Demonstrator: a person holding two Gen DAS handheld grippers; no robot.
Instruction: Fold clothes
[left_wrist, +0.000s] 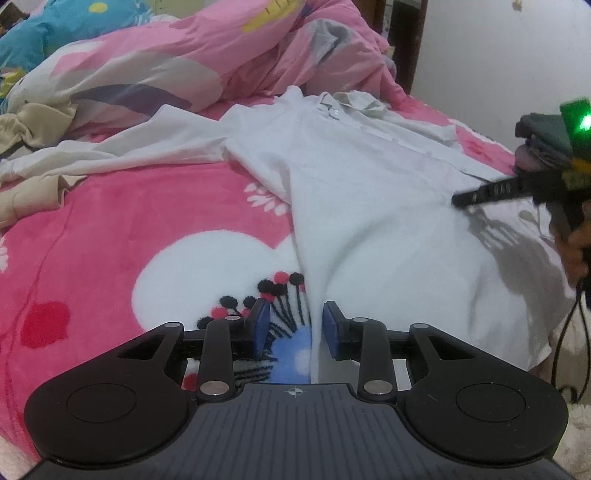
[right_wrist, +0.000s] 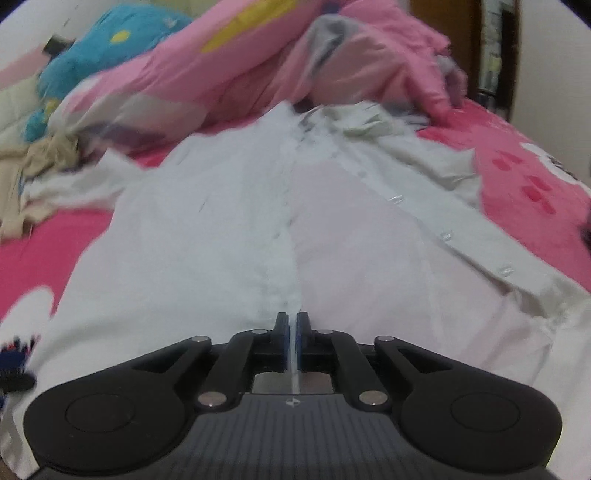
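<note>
A white button-up shirt (left_wrist: 369, 206) lies spread on a pink blanket (left_wrist: 110, 229), collar towards the far end. My left gripper (left_wrist: 295, 325) is open, its blue pads either side of the shirt's left hem edge near the bottom. My right gripper (right_wrist: 292, 332) is shut on a thin fold of the shirt (right_wrist: 229, 229) at its lower middle, the cloth pinched between the blue pads. The right gripper also shows in the left wrist view (left_wrist: 480, 195) at the far right, over the shirt. The shirt's button placket (right_wrist: 447, 236) runs along its right side.
A rumpled pink quilt (left_wrist: 207, 55) is piled at the far end of the bed. Beige clothes (left_wrist: 29, 129) lie at the far left. A blue cushion (right_wrist: 107, 44) sits at the back left. A white wall (left_wrist: 498, 55) is at the right.
</note>
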